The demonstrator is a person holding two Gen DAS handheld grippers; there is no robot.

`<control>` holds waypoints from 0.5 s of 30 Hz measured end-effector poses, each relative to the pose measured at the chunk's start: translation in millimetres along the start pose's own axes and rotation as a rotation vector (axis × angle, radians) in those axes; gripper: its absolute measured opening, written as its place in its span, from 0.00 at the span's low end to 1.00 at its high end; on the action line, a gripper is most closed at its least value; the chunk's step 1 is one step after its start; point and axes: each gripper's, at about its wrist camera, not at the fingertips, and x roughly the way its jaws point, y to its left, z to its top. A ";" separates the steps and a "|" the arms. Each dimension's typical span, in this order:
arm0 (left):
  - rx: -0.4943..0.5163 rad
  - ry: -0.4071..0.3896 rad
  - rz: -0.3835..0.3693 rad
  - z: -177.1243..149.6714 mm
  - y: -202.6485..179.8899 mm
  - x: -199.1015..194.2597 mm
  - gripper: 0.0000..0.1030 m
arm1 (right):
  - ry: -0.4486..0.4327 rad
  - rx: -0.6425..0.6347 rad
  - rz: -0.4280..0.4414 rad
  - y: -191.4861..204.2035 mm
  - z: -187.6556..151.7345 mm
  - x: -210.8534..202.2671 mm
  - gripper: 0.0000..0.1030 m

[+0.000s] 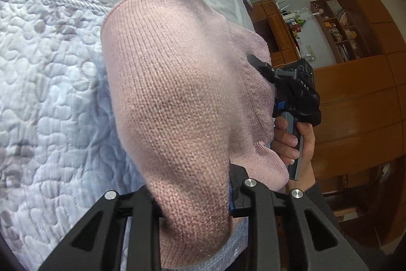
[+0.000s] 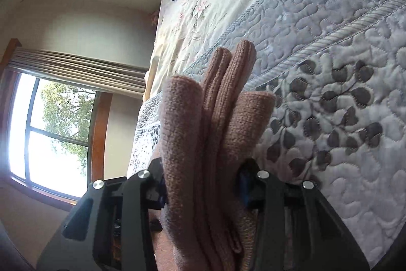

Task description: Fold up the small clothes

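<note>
Pink knit garment point(image 1: 177, 98) fills the left wrist view, pinched in the left tool point(image 1: 195, 210) and hanging above the quilted bed point(image 1: 50, 93); the right tool point(image 1: 256, 62) clamps its far edge. From the right wrist, bunched layers point(image 2: 215, 131) sit gripped in the right tool point(image 2: 203, 194). Uneven tension could slip the thick bundle loose, spoiling the fold.
</note>
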 end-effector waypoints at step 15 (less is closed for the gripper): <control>-0.103 -0.073 0.074 -99.8 65.3 -99.3 0.25 | 0.168 0.026 0.088 42.8 -105.3 108.3 0.39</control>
